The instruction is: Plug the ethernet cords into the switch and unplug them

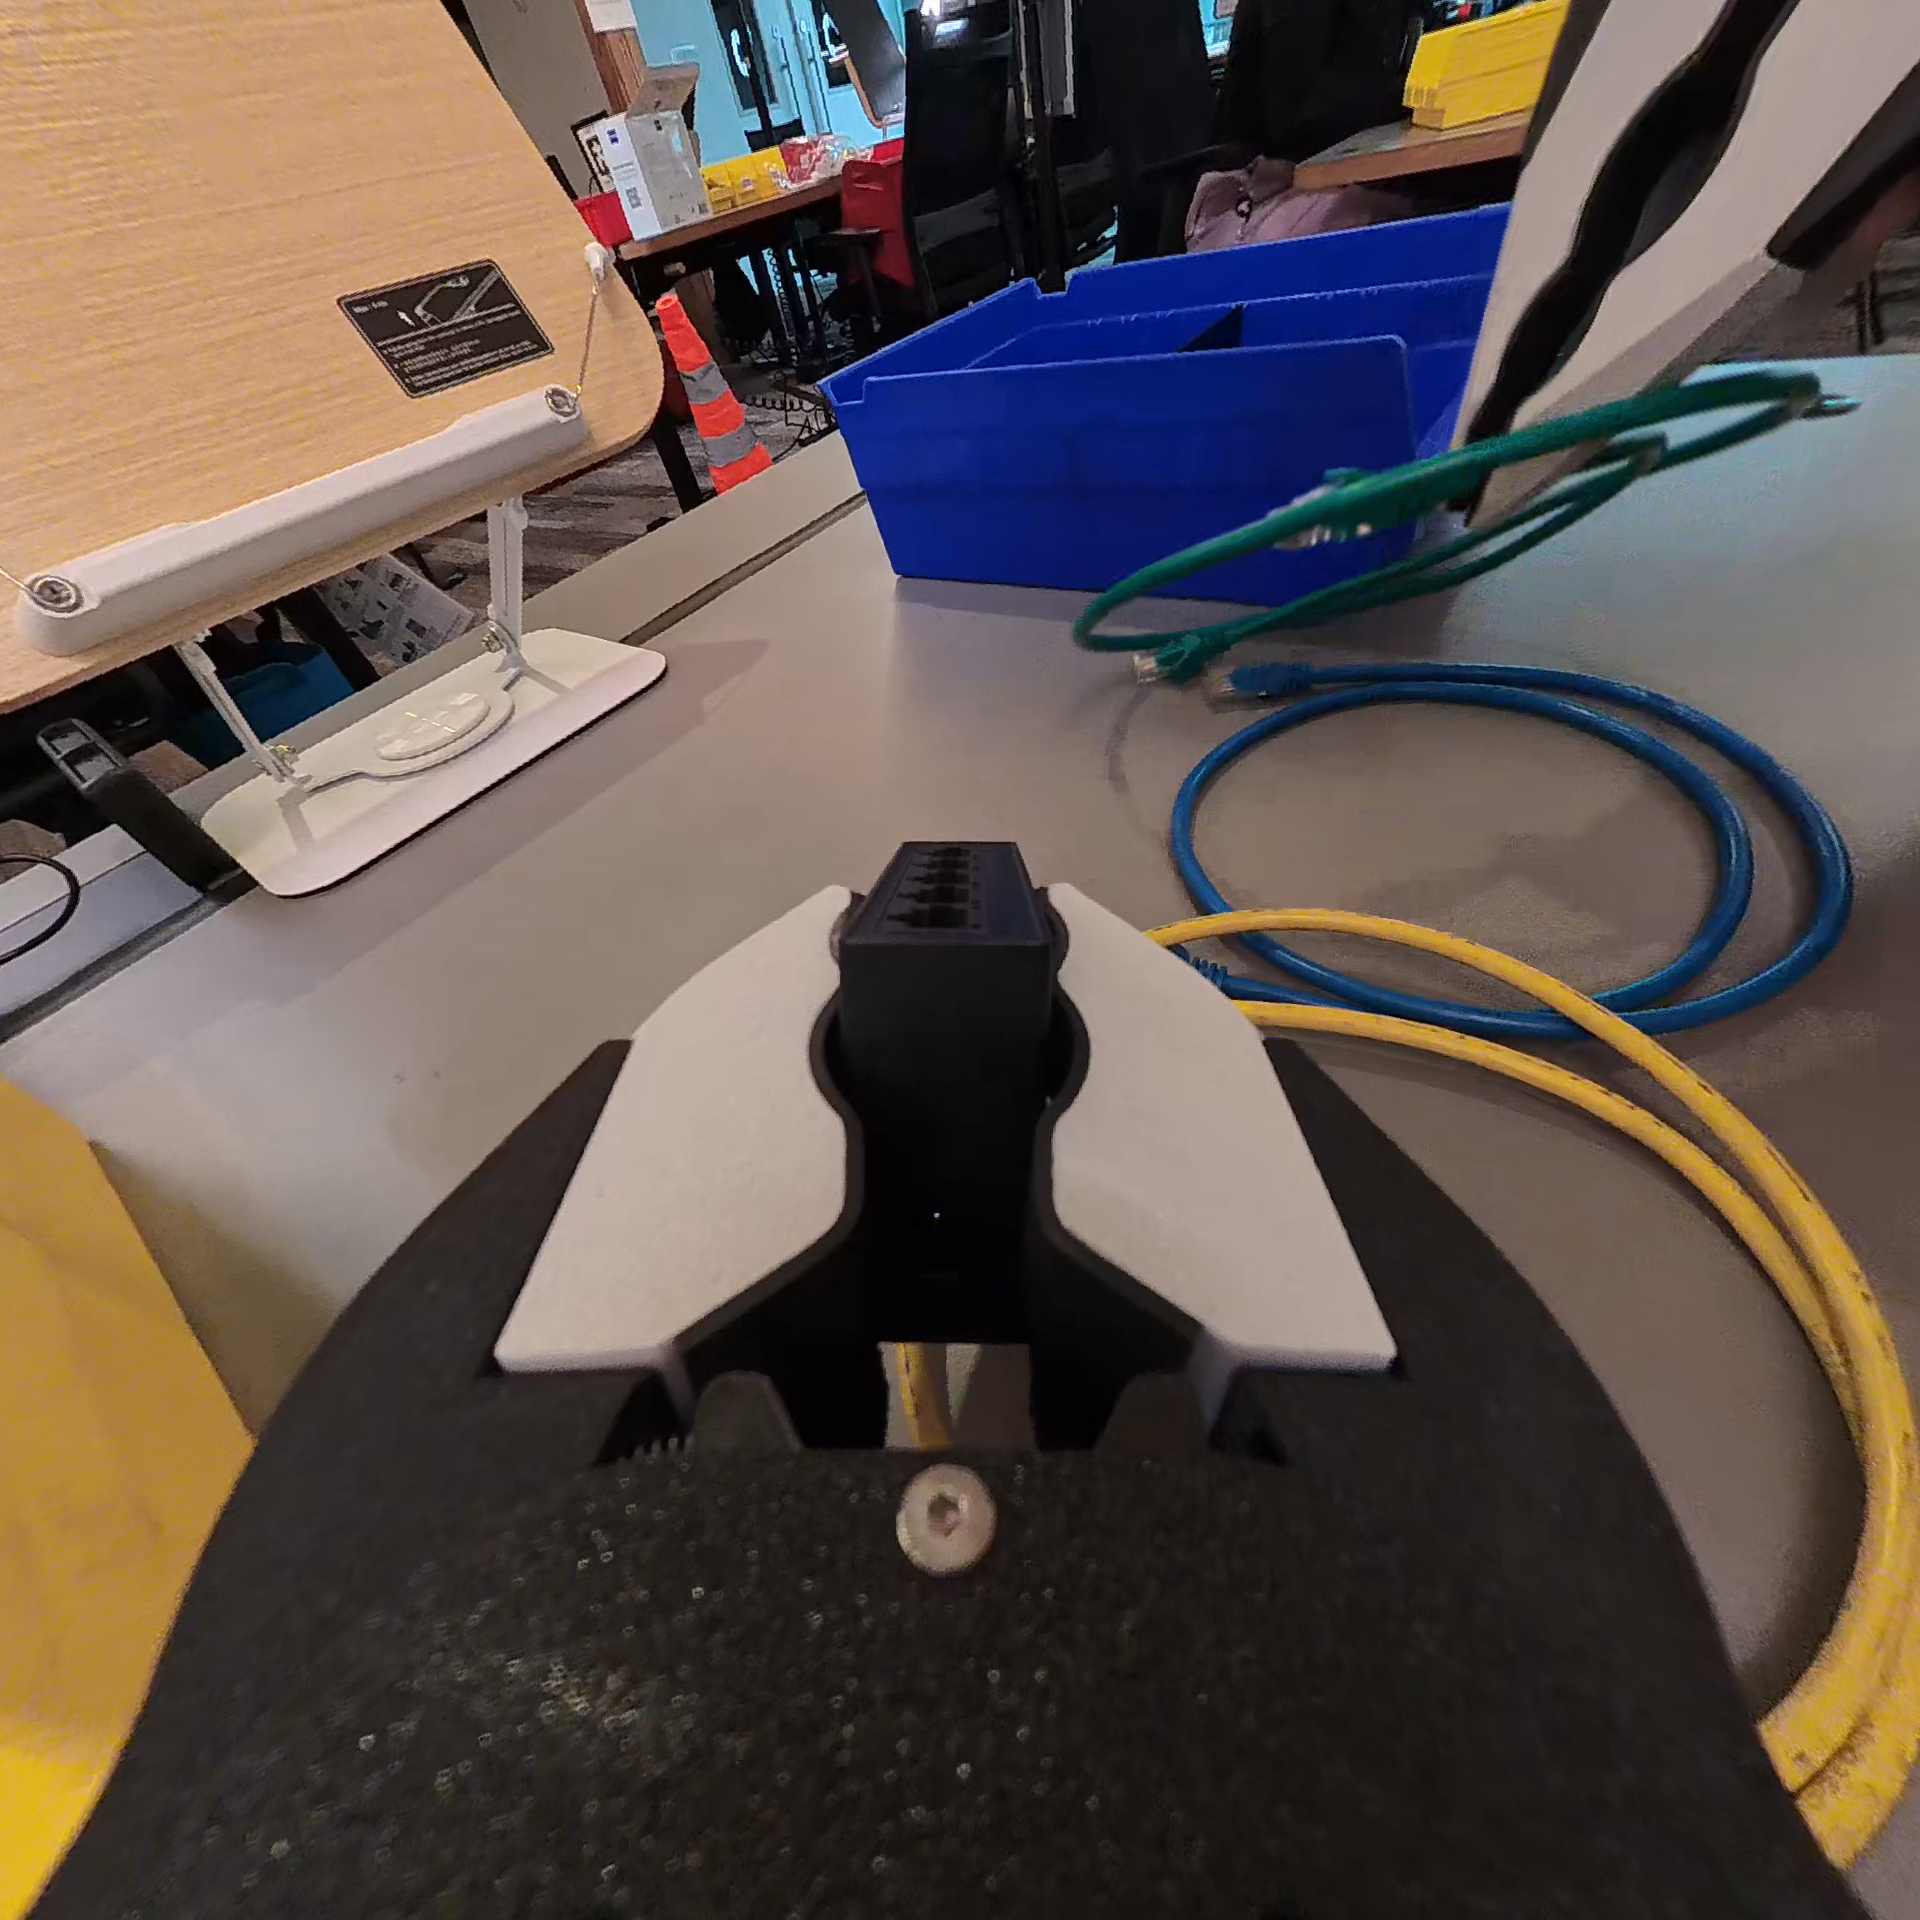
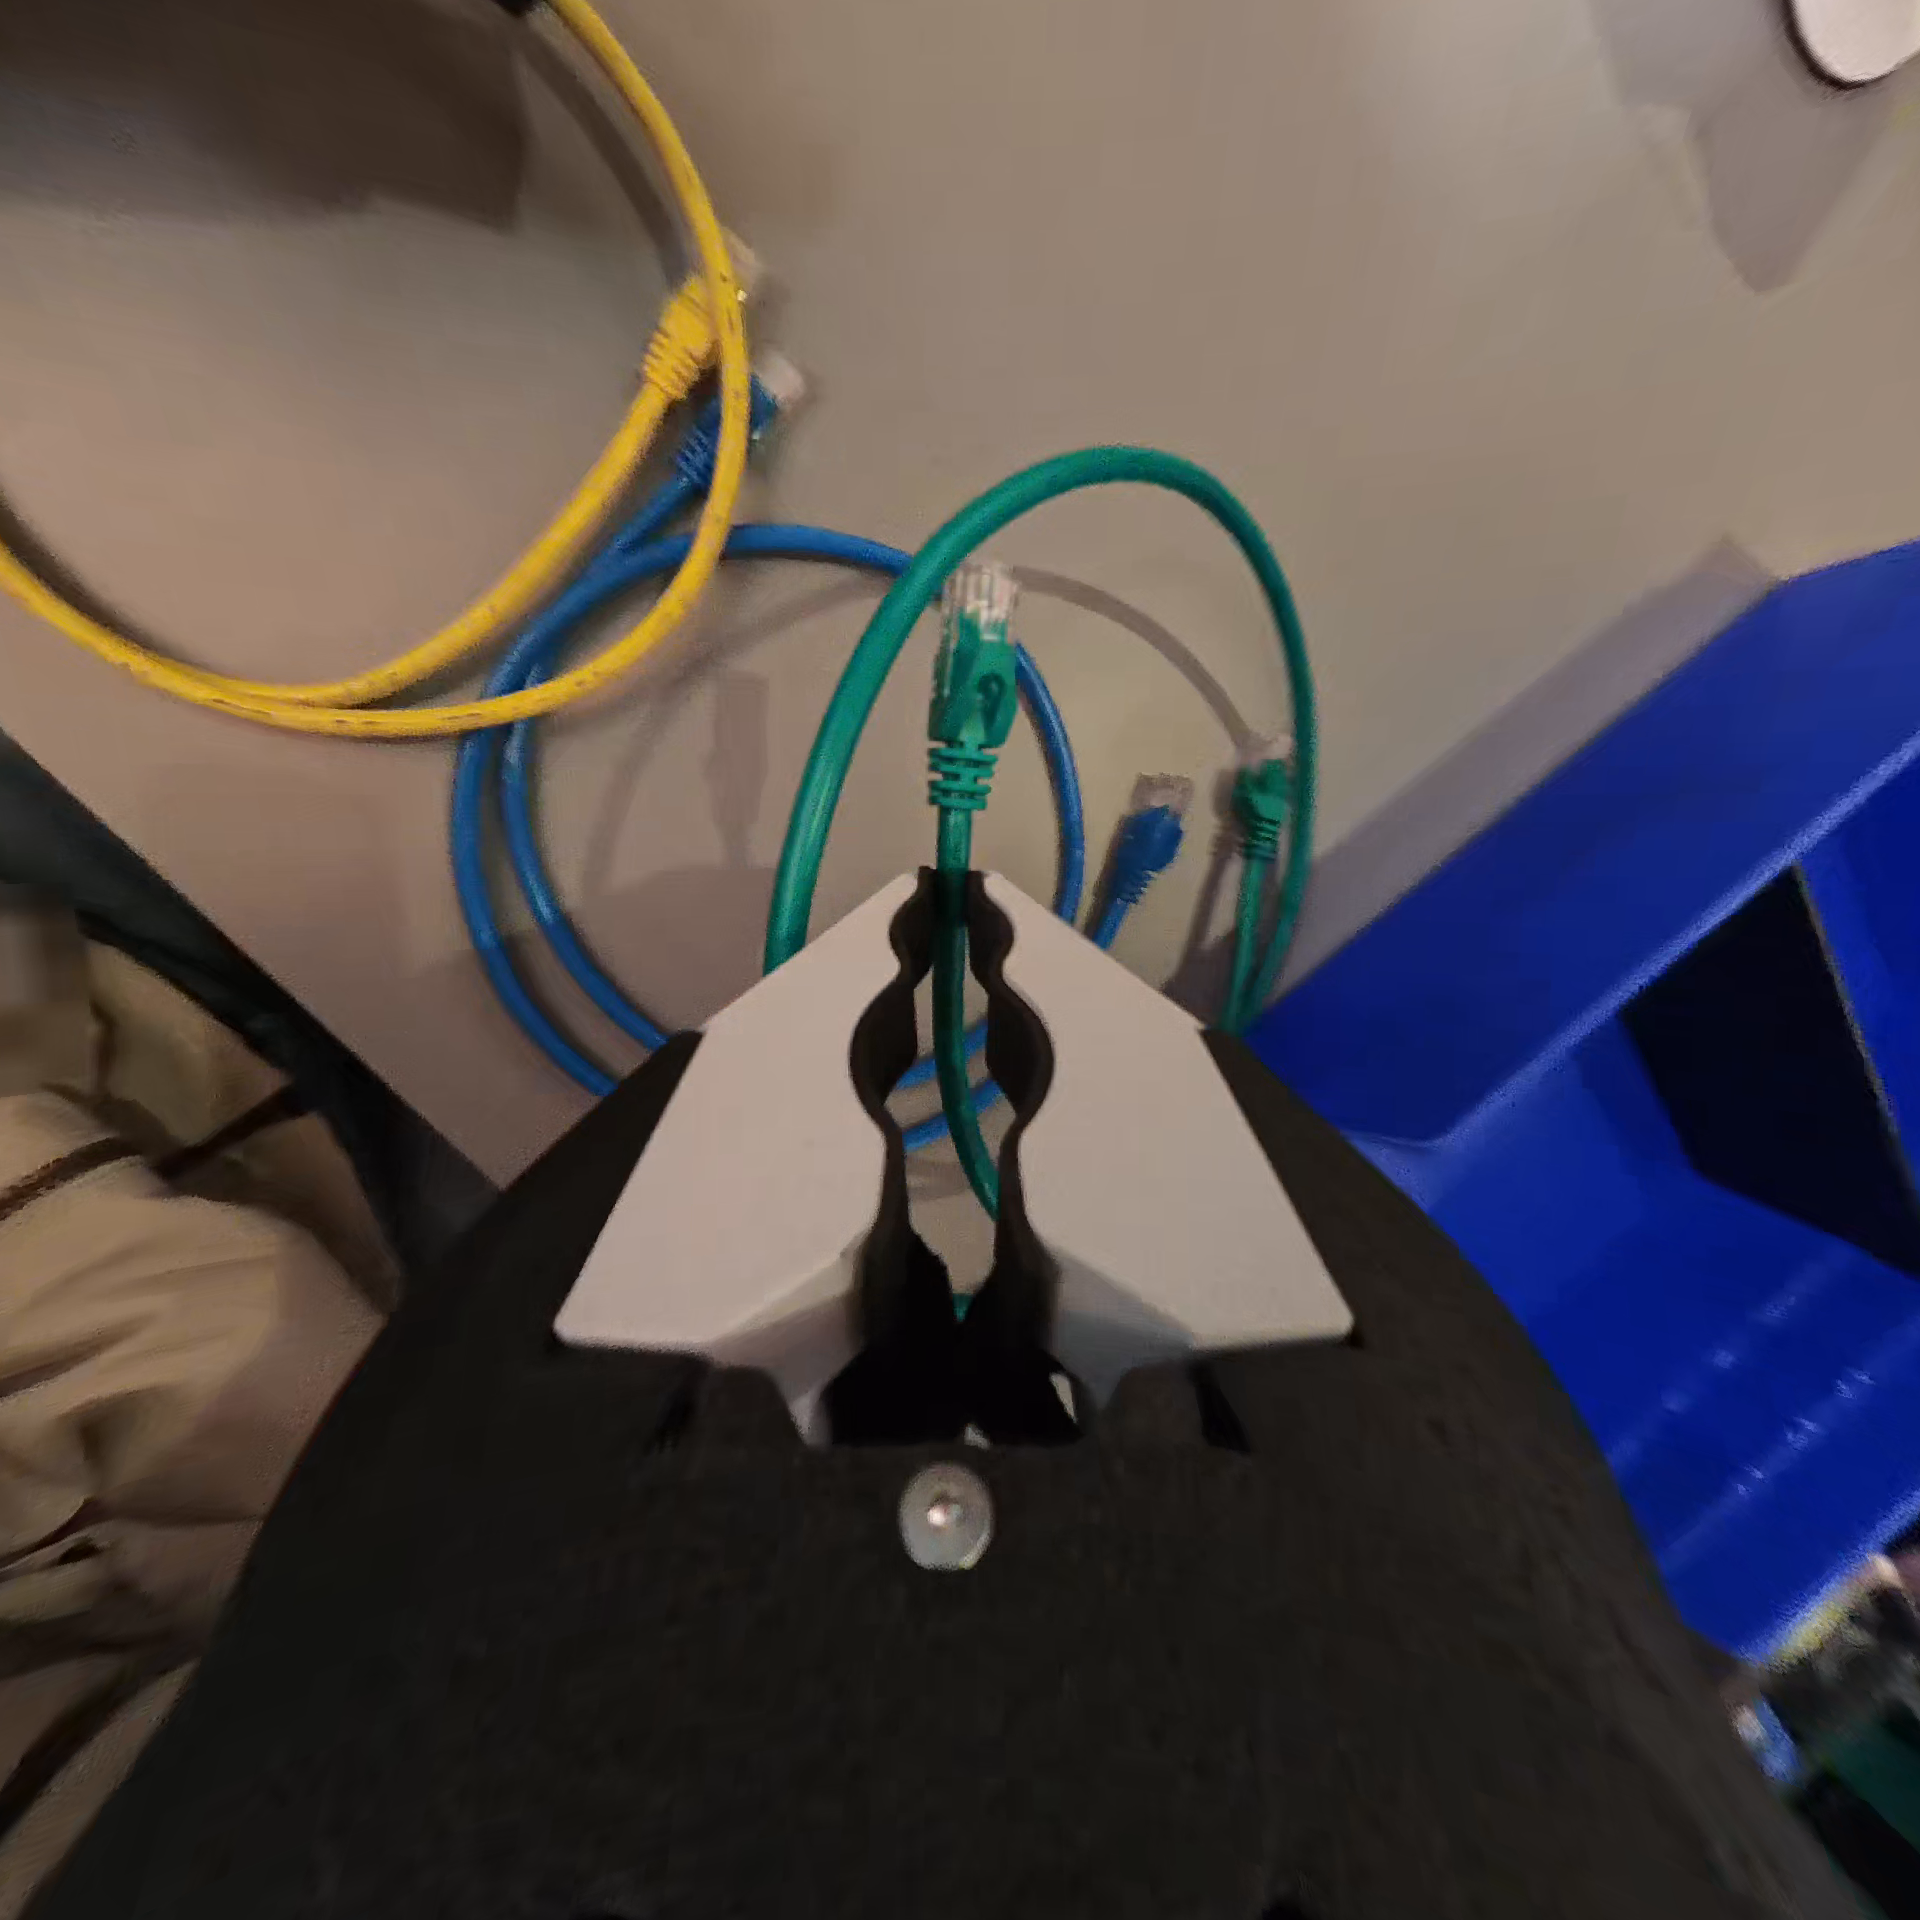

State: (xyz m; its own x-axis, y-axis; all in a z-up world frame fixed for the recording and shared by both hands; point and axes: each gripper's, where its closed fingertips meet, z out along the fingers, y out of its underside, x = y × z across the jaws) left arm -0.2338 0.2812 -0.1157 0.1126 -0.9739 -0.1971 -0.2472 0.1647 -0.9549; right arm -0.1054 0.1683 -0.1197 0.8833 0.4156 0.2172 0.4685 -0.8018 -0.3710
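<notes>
The switch (image 1: pixel 940 935) is held above the table (image 1: pixel 831 675); three ethernet cords (image 1: pixel 1507 852) are coiled on the table to its right; a bin (image 1: pixel 1122 468) is placed behind them; a tilted stand (image 1: pixel 312 312) is set at left.

Left tool (image 1: pixel 948 925) clamped; right tool (image 2: pixel 948 883) pinched (seemingly tilted downward).

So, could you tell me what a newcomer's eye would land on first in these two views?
Probably the black switch clamped between the left gripper fingers, ports facing up and away. Next, the green cord pinched in the right gripper, its clear plug pointing away from the camera above the grey table. Then the yellow cord and blue cord coiled there, beside a blue bin.
</notes>
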